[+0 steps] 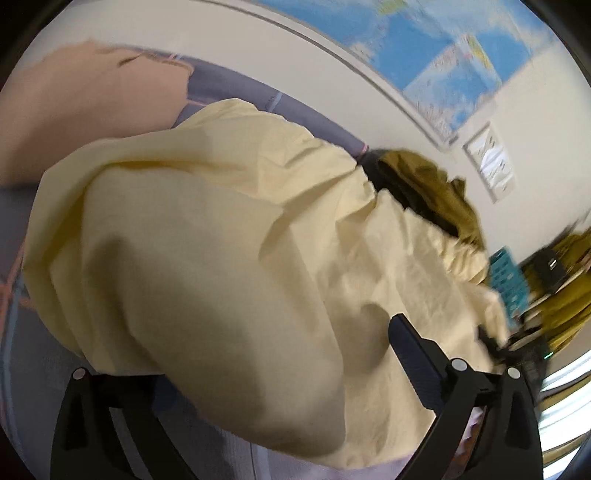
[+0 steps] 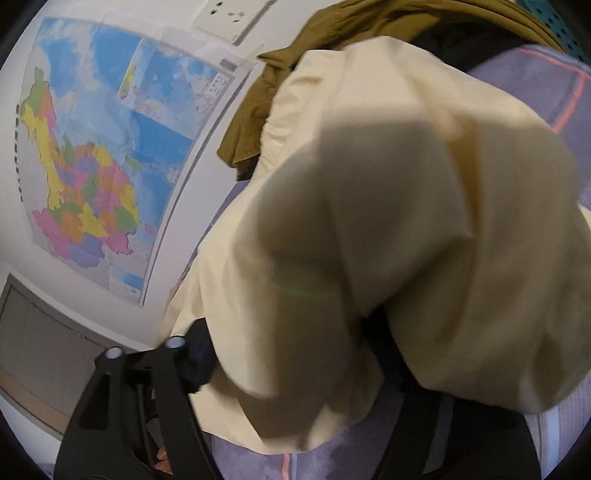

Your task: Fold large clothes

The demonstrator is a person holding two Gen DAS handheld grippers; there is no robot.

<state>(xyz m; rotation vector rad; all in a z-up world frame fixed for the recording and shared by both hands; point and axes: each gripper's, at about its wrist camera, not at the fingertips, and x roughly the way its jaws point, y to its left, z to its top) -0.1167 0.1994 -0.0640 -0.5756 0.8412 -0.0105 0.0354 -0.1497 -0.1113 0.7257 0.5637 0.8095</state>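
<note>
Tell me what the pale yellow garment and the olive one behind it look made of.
Pale yellow garment: seemingly thin woven cotton, matte; it holds crisp creases and soft folds. Olive garment: looks like heavier woven cloth, matte, with broader, stiffer folds. Blur leaves both uncertain.

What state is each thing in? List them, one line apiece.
Cream garment: bunched and creased, draped over both claws.
Olive garment: crumpled in a heap behind the cream one.
Left claw: fingers spread, cloth over the left finger, grip hidden.
Right claw: fingers buried under cloth, grip hidden.
Wall map: flat on the wall.
</note>
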